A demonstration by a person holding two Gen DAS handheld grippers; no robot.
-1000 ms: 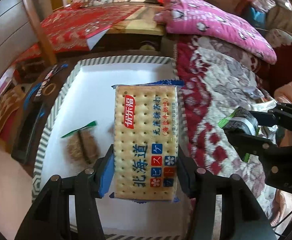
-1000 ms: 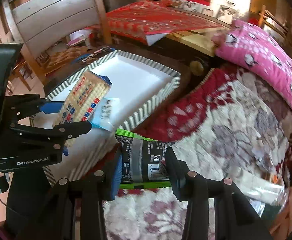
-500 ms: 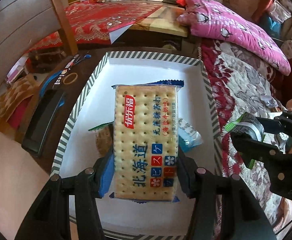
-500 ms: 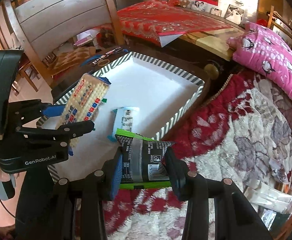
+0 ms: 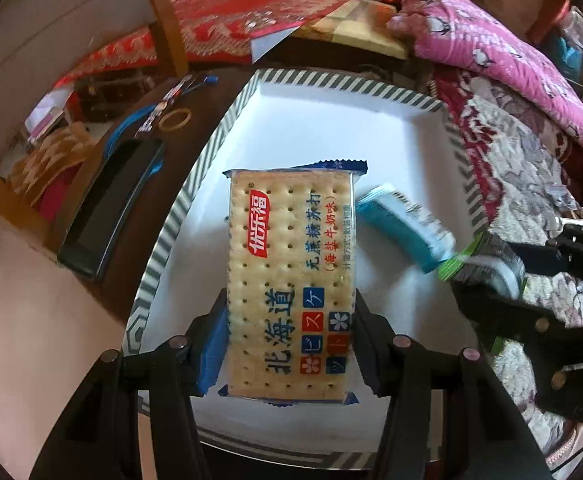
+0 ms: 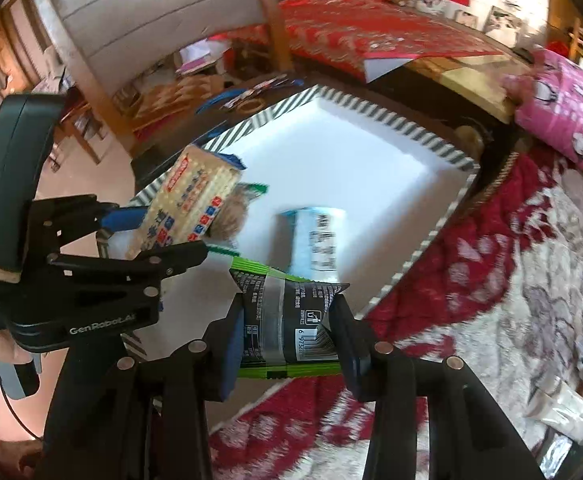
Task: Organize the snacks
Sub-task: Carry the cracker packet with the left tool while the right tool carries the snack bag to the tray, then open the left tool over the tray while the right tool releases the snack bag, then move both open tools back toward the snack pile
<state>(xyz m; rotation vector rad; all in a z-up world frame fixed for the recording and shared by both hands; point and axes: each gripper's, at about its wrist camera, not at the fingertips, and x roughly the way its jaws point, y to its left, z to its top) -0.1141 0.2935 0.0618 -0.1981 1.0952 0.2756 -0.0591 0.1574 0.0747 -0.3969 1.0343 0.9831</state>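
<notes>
My left gripper (image 5: 289, 344) is shut on a cracker pack (image 5: 291, 276) and holds it above the white tray (image 5: 331, 128) with a striped rim. My right gripper (image 6: 287, 334) is shut on a black and green snack pack (image 6: 287, 314) at the tray's right edge; this pack also shows in the left wrist view (image 5: 487, 264). A light blue snack pack (image 6: 317, 240) lies in the tray, also seen in the left wrist view (image 5: 401, 226). A brown snack in a green-edged wrapper (image 6: 237, 212) lies in the tray, half hidden behind the cracker pack (image 6: 189, 208).
The tray sits on a dark table with a black phone (image 5: 111, 204), a rubber band (image 5: 175, 119) and pens (image 5: 187, 84) to its left. A red patterned blanket (image 6: 491, 300) and a pink pillow (image 5: 491, 56) lie on the right. A wooden chair (image 6: 163, 32) stands behind.
Both grippers have moved over the tray with their packs. The tray has shifted toward the centre of both views, and the light blue pack now shows beside the cracker pack.
</notes>
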